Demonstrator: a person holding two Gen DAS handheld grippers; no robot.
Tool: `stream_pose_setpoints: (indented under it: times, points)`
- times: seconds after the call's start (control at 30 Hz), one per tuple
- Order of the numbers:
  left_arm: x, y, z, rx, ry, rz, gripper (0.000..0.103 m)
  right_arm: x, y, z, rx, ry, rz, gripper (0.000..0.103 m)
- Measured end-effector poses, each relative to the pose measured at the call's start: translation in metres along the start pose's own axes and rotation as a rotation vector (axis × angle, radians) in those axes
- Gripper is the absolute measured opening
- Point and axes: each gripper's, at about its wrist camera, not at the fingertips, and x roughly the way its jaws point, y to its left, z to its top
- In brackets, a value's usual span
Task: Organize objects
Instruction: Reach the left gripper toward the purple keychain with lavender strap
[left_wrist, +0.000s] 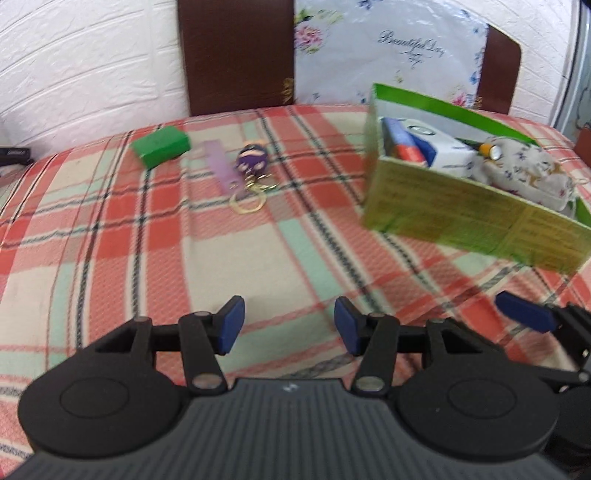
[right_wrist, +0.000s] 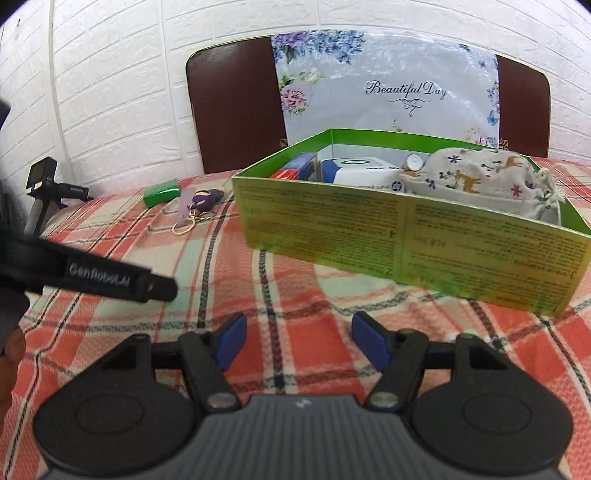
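On the plaid blanket (left_wrist: 258, 266), at about one o'clock from the left gripper (left_wrist: 289, 326), stands the open green box (right_wrist: 406, 236), already partly filled: a drawstring pouch (right_wrist: 476, 181) printed with deer, a white carton (right_wrist: 354, 173), a red-and-blue pack (right_wrist: 299, 168) and a small gold-capped item (right_wrist: 413, 162) lie inside it. So much of the sorting looks done. Still loose on the blanket, at about eleven o'clock in the left view and well apart from the box, are a green block (left_wrist: 160, 146), a lilac strip (left_wrist: 218, 170) and a purple keychain (left_wrist: 253, 162) with gold rings; these appear to be what remains. The left gripper's jaws stand apart with nothing between them. The right gripper (right_wrist: 298, 341) hangs near the box's front wall, likewise parted and empty.
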Motion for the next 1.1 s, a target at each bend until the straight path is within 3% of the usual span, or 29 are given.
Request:
stream_pose_setpoints:
  times: [0.23, 0.63, 1.1]
  points:
    - [-0.004, 0.024, -0.010, -0.031, -0.015, 0.046, 0.061, 0.003, 0.019, -0.002, -0.044, 0.016, -0.003, 0.066]
    - [-0.010, 0.062, -0.022, -0.073, -0.038, 0.105, 0.065, 0.006, 0.074, -0.006, -0.167, 0.042, 0.092, 0.066]
    - [-0.016, 0.101, -0.033, -0.095, -0.080, 0.159, 0.070, 0.011, 0.104, -0.005, -0.221, 0.058, 0.145, 0.067]
